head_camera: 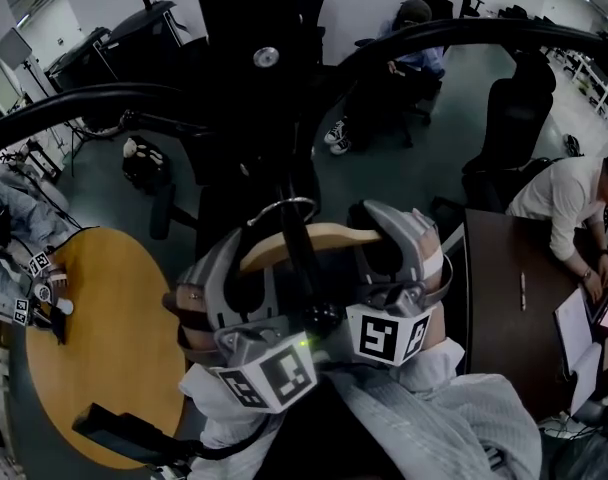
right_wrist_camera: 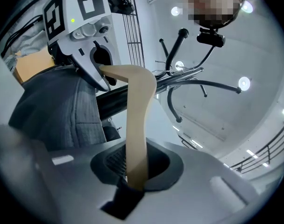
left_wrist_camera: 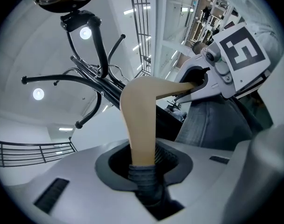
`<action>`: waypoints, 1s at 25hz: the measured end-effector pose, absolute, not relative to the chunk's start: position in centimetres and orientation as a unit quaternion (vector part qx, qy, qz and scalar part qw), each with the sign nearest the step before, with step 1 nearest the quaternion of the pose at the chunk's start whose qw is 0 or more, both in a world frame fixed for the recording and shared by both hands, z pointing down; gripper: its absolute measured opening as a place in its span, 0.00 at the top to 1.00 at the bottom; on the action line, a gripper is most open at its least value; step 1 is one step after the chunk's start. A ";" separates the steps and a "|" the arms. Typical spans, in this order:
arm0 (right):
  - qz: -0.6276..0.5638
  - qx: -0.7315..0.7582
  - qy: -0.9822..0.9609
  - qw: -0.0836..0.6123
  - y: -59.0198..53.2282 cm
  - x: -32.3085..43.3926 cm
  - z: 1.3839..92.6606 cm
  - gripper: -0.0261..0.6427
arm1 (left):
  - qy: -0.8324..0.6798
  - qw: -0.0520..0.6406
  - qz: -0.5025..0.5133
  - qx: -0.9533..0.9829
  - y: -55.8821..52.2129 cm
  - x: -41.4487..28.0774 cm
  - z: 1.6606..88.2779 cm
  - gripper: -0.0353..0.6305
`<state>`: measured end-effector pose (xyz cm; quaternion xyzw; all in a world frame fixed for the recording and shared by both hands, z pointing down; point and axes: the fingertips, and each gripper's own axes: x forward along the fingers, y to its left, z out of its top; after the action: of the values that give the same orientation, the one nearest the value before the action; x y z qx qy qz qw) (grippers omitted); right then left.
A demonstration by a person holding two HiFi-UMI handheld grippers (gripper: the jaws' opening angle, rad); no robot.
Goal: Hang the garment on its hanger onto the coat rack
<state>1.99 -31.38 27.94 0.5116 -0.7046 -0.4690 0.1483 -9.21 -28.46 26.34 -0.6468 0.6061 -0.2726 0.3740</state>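
The likeliest slip is the metal hook (head_camera: 284, 201) missing its perch. It sits at 12 o'clock from the middle of the hanger (head_camera: 314, 236), close against the dark coat rack (head_camera: 254, 28). No view shows whether it already bears on an arm, so letting go early could drop everything to the floor. A second risk is a lopsided release, where one end is freed first, the hanger swings, and the garment (left_wrist_camera: 202, 122) slides off its shoulder. A third risk is pushing too hard against the rack's curved arms and rocking the stand (it looks tall and thin).

The left hand-held gripper (left_wrist_camera: 143, 167) is clamped on the hanger's 9 o'clock end in the head view. Its jaws are partly closed on the pale wood, and a fold of grey cloth seems to be caught at their base, which could drag the garment when they part. The right hand-held gripper (right_wrist_camera: 135, 171) pinches the 3 o'clock end the same way, narrow around the wood. The garment hangs below between them, up at the rack and well away from the round bench (head_camera: 94, 298) at 8 o'clock.
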 end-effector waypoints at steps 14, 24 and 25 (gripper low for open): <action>-0.413 0.483 -0.756 0.156 -27.5 1.5 28.0 0.80 | 0.596 0.386 -0.243 -0.661 -24.3 -9.2 25.7 0.73; -0.425 0.453 -0.772 0.140 -21.3 1.8 26.9 0.70 | 0.597 0.393 -0.235 -0.659 -19.0 -8.4 24.8 0.68; -0.426 0.452 -0.772 0.135 -20.6 2.0 26.8 0.70 | 0.595 0.388 -0.231 -0.665 -18.5 -8.0 25.0 0.68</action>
<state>1.97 -20.61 26.79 0.4520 -0.7722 -0.4255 0.1350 -7.97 -18.49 24.97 -0.6649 0.5951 -0.2310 0.3878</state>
